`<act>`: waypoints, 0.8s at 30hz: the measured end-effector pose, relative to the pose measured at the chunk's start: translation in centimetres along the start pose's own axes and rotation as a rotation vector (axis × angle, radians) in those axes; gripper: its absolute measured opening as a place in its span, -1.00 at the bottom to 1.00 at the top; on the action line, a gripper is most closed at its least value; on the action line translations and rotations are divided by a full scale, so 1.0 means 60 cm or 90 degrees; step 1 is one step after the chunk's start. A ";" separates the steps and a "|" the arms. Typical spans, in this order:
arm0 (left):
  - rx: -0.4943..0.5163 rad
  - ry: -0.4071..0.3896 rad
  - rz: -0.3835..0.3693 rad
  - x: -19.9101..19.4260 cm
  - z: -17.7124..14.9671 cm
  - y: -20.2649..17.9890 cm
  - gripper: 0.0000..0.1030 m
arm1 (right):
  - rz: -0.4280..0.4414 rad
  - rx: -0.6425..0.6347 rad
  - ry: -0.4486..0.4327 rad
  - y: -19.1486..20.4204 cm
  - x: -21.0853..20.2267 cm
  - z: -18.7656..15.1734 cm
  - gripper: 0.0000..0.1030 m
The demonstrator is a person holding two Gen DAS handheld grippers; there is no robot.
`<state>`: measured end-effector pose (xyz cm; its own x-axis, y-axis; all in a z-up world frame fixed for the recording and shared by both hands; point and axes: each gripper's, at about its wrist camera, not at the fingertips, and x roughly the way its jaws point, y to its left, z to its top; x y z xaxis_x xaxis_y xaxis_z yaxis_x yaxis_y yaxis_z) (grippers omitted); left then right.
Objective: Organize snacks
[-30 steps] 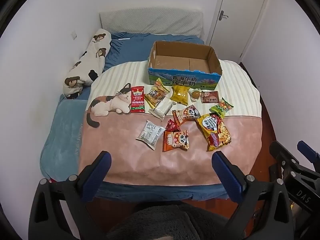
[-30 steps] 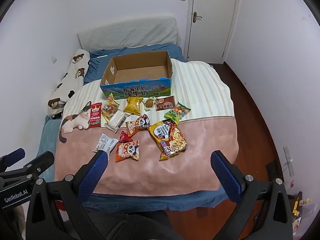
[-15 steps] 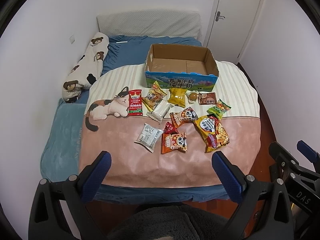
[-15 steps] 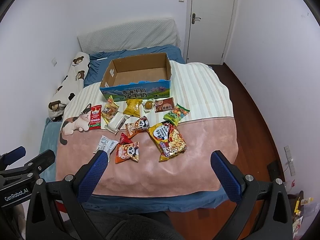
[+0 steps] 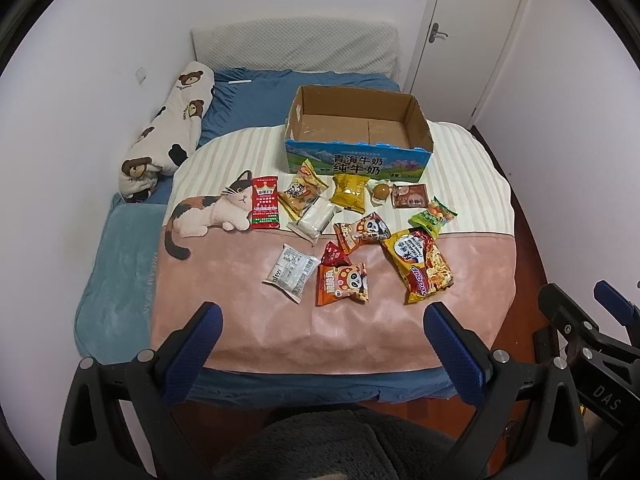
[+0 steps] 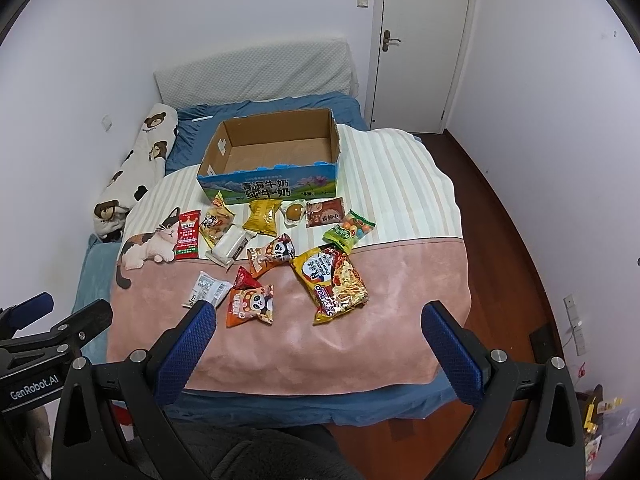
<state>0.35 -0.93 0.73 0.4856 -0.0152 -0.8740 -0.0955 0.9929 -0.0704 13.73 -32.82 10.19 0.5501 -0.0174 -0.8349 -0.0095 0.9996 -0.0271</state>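
The snacks lie loose on the bed, spread over a blanket with a cat print, none of them yet in the cardboard box that stands open and empty at the far side of the spread. Nearest the box I note a red sachet, a yellow cracker bag, a white wrapped bar, a yellow chip bag, a round brown item in clear wrap, a brown packet and a green candy bag. Nearer to me lie two orange panda bags, a small red pouch touching the nearer panda bag, a white packet and a large noodle packet.

My left hand-held gripper is released, jaws spread wide and holding nothing, hovering short of the near edge of the blanket. My right hand-held gripper is likewise spread and empty, in the same stand-off position.

Judgement: the task is at its opening step; no item is sorted or grasped. The next move calls for choosing one packet, most plausibly a near one such as the noodle packet for the right or the white packet for the left, lowering over it, and closing on an edge or seam, since these flat, slippery wrappers on soft bedding may slide or sink under the jaws. The box then takes the item from above, its mouth being clear
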 end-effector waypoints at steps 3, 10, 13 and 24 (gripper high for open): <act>0.000 -0.002 0.000 0.000 0.003 0.000 1.00 | 0.001 0.002 0.000 -0.004 0.000 0.001 1.00; -0.001 -0.003 -0.002 -0.001 0.005 -0.001 1.00 | 0.001 0.001 -0.001 -0.005 -0.001 0.000 1.00; -0.001 -0.003 -0.001 0.000 0.004 0.000 1.00 | 0.000 0.000 -0.001 -0.007 -0.002 0.000 1.00; -0.005 -0.002 -0.002 0.001 -0.002 0.004 1.00 | 0.000 -0.002 -0.003 -0.006 -0.003 0.000 1.00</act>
<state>0.23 -0.72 0.62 0.4893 -0.0186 -0.8719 -0.0999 0.9920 -0.0772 13.61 -33.18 10.34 0.5534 -0.0173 -0.8327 -0.0126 0.9995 -0.0292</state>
